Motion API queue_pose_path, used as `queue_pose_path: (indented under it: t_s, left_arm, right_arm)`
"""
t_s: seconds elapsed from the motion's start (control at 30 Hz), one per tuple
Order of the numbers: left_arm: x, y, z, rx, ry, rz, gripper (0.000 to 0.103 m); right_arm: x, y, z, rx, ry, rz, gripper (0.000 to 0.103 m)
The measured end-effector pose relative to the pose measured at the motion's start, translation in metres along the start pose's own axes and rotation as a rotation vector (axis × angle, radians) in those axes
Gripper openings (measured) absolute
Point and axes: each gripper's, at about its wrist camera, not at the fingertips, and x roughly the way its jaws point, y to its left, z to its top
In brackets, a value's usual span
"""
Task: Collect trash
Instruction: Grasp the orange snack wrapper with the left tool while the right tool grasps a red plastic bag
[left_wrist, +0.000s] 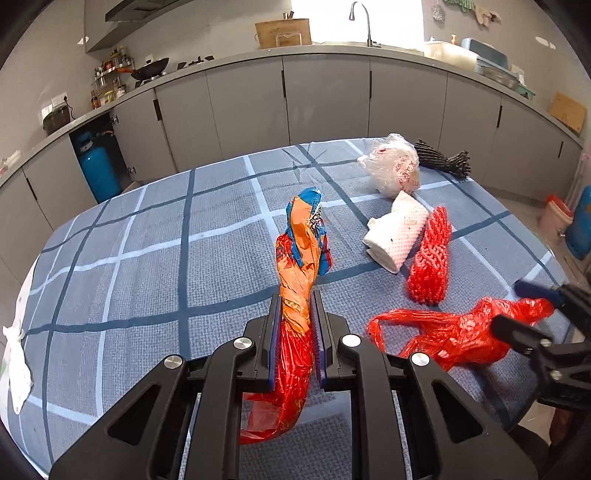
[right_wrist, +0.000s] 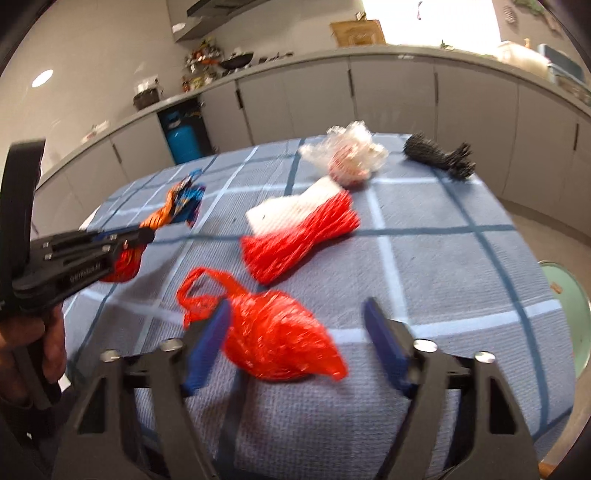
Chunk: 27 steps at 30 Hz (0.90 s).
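My left gripper (left_wrist: 294, 306) is shut on an orange, red and blue snack wrapper (left_wrist: 301, 258) and holds it over the checked tablecloth (left_wrist: 147, 258); it also shows in the right wrist view (right_wrist: 147, 232). My right gripper (right_wrist: 295, 317) is open, its blue pads on either side of a crumpled red plastic bag (right_wrist: 273, 336) on the table. The right gripper also shows in the left wrist view (left_wrist: 524, 310) at the red bag (left_wrist: 450, 332). A red net (right_wrist: 299, 240), a white paper towel (right_wrist: 288, 210), a clear plastic bag (right_wrist: 347, 155) and a black net (right_wrist: 439, 155) lie farther back.
A white crumpled paper (left_wrist: 16, 365) hangs at the table's left edge. Grey kitchen cabinets (left_wrist: 325, 96) and a blue gas cylinder (left_wrist: 98, 170) stand behind the table. A green stool (right_wrist: 569, 306) is at the right. A red-lidded bucket (left_wrist: 556, 218) sits on the floor.
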Motion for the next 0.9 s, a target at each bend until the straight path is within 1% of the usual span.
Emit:
queue_pose_path:
  t_s: [0.03,0.1,0.13,0.17,0.23,0.27,0.47,0.7,0.9]
  left_arm:
    - [0.001,0.000,0.000,0.001,0.001,-0.001,0.016]
    - [0.001,0.000,-0.001,0.003,0.003,-0.005,0.016]
    - [0.001,0.000,0.000,0.004,0.003,-0.005,0.016]
    - [0.000,-0.001,0.000,0.003,0.001,-0.005,0.016]
    - [-0.002,0.000,0.001,0.001,-0.007,-0.001,0.016]
    - [-0.004,0.000,0.001,-0.001,-0.012,0.000,0.016]
    - [-0.018,-0.004,0.005,0.012,-0.042,-0.005,0.016]
    - [-0.031,-0.017,0.016,0.039,-0.072,-0.037,0.016]
    - [-0.037,-0.031,0.030,0.063,-0.100,-0.065,0.016]
  right_arm:
    - [0.003,0.002,-0.001,-0.005,0.016,0.010,0.049]
    - [0.006,0.006,-0.003,-0.023,0.032,0.019,0.041]
    - [0.007,0.008,-0.005,-0.031,0.038,0.018,0.031]
    - [0.007,0.008,-0.005,-0.032,0.038,0.020,0.026]
    - [0.002,0.009,-0.004,-0.041,0.016,0.018,0.021]
    - [0.000,0.010,-0.004,-0.046,0.006,0.015,0.020]
    - [-0.025,0.008,0.007,-0.044,-0.083,-0.013,0.019]
    - [-0.051,-0.009,0.017,0.001,-0.158,-0.043,0.019]
    - [-0.067,-0.019,0.024,0.042,-0.206,-0.027,0.019]
